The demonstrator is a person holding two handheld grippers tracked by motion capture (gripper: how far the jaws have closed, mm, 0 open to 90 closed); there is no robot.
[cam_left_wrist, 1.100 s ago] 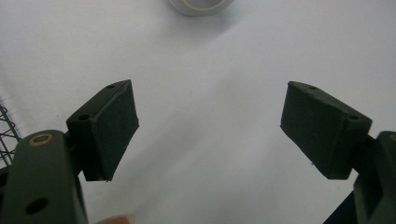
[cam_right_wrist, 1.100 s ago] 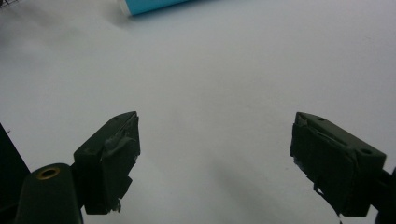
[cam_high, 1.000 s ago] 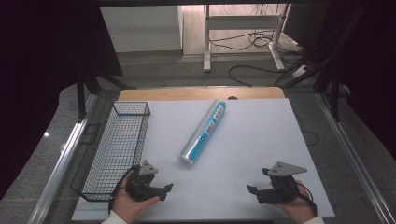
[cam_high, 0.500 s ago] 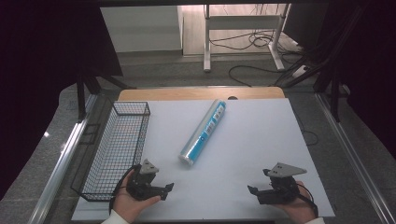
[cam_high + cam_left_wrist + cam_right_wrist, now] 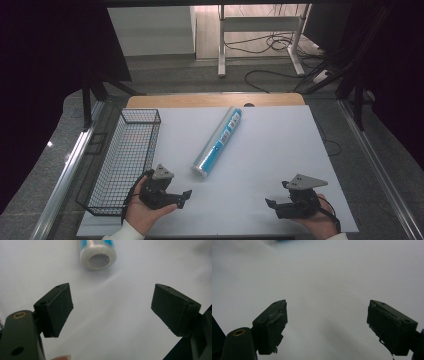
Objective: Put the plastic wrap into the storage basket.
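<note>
Here, in the high view, a roll of clear wrap with a blue-and-white label [image 5: 219, 142] lies on its side on the white tabletop [image 5: 270, 150], slanting from the far middle of the table down toward the near left, its open near end just beyond the left gripper [image 5: 183, 196]. That gripper sits in the person's left hand [image 5: 142, 210] at the near left of the table, its jaws spread and pointed toward the roll's near end without touching it; the jaws have just been opening, and nothing sits between them. A black wire basket [image 5: 125, 157] stands along the table's left edge, just beside the left hand and well apart from the roll's far end. The right gripper [image 5: 271, 205] rests in the right hand [image 5: 315, 220] at the near right, well away from the roll. In the left gripper view, the two black pads [image 5: 58, 307] stand wide apart over bare white table, and the roll's round hollow end [image 5: 98, 257] faces the camera ahead of them, nearer the left pad's side, clear of both. In the right gripper view, that gripper's pads [image 5: 273, 322] are likewise released and wide apart, with bare table between them.
</note>
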